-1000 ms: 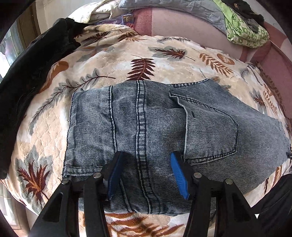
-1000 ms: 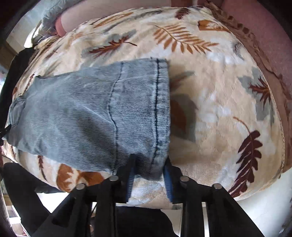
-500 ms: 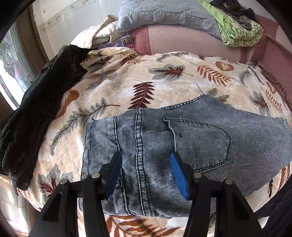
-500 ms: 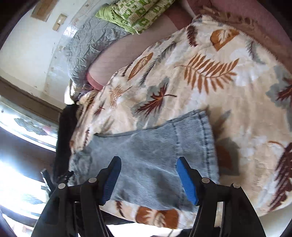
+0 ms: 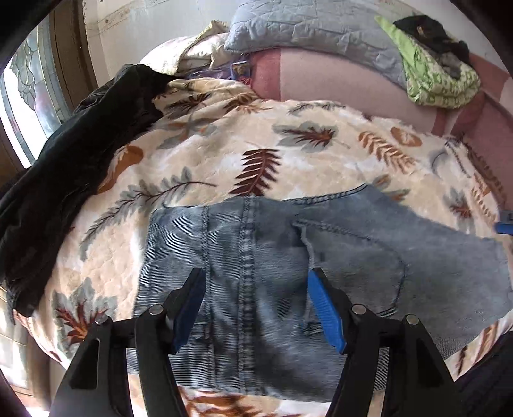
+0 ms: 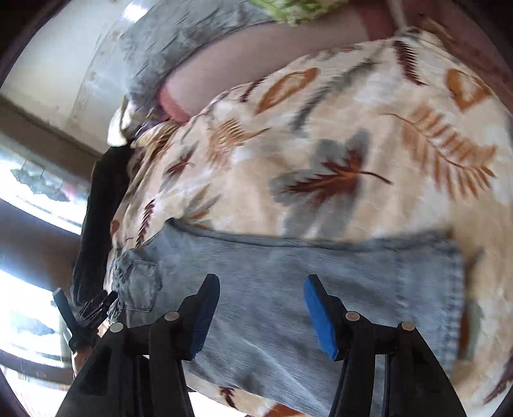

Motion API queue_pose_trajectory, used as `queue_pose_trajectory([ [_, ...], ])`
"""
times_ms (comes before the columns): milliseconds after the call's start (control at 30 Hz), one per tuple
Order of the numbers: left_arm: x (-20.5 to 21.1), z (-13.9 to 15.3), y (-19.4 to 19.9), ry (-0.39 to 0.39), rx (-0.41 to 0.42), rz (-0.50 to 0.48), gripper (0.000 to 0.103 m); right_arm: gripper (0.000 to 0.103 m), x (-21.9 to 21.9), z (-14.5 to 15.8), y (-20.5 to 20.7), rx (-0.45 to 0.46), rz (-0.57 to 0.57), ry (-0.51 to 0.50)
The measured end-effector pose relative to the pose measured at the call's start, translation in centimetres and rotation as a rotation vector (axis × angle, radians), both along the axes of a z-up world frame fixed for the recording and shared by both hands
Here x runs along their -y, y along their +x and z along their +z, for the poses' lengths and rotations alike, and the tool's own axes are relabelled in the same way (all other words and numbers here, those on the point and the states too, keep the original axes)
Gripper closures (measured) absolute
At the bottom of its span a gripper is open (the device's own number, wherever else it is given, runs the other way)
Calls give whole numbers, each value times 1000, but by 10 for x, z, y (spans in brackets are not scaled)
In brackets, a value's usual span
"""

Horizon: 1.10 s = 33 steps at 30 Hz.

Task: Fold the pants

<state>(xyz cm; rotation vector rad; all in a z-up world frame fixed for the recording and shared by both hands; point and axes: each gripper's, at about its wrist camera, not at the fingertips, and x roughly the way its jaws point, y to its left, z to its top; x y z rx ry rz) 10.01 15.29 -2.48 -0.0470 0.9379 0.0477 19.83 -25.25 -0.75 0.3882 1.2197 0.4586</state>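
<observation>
Folded light-blue denim pants [image 5: 272,256] lie flat on a leaf-patterned blanket [image 5: 224,144] on a bed. In the left wrist view my left gripper [image 5: 255,282] hovers open above the waistband end, near the back pocket [image 5: 356,266], holding nothing. In the right wrist view the pants [image 6: 288,272] stretch across the frame with the hem at the right. My right gripper [image 6: 261,285] is open above them and empty. The left gripper shows at the far left of the right wrist view [image 6: 83,311].
A black garment [image 5: 73,154] lies along the blanket's left side. Grey pillows [image 5: 314,29] and a green patterned cloth [image 5: 439,80] sit at the pink headboard [image 5: 320,80]. A window [image 6: 29,192] stands left of the bed.
My right gripper opened, let go of the pants' hem and lifted away, swinging left. My left gripper stayed open and pulled back and up from the pants.
</observation>
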Motion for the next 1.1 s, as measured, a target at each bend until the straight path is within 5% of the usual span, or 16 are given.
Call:
queue_pose_trajectory([
  [133, 8, -29, 14, 79, -38, 65, 36, 44, -119, -10, 39, 34, 215, -86],
  [233, -5, -57, 11, 1, -44, 98, 34, 45, -183, -29, 65, 36, 314, -167],
  [333, -1, -55, 7, 31, -13, 73, 34, 46, -218, -50, 83, 28, 364, -250],
  [400, -3, -57, 6, 18, -5, 72, 34, 65, -234, -64, 90, -1, 406, -298],
  [467, -3, -56, 5, 20, -1, 62, 33, 94, -247, -68, 86, 13, 458, -353],
  [533, -4, -56, 5, 11, 0, 64, 33, 99, -258, -62, 80, 77, 493, -426],
  [600, -2, -56, 6, 23, 0, 66, 33, 99, -264, -53, 80, 174, 481, -509],
  [833, 2, -57, 7, 49, 2, 77, 32, 100, -273, -80, 90, 255, 405, -649],
  [1000, 1, -56, 6, 45, 8, 81, 32, 98, -240, -50, 81, 257, 257, -494],
  [1033, 2, -56, 6, 43, 9, 85, 31, 93, -231, -40, 71, 263, 225, -451],
  [1100, 2, -56, 7, 42, 10, 91, 30, 65, -208, -26, 51, 239, 185, -314],
])
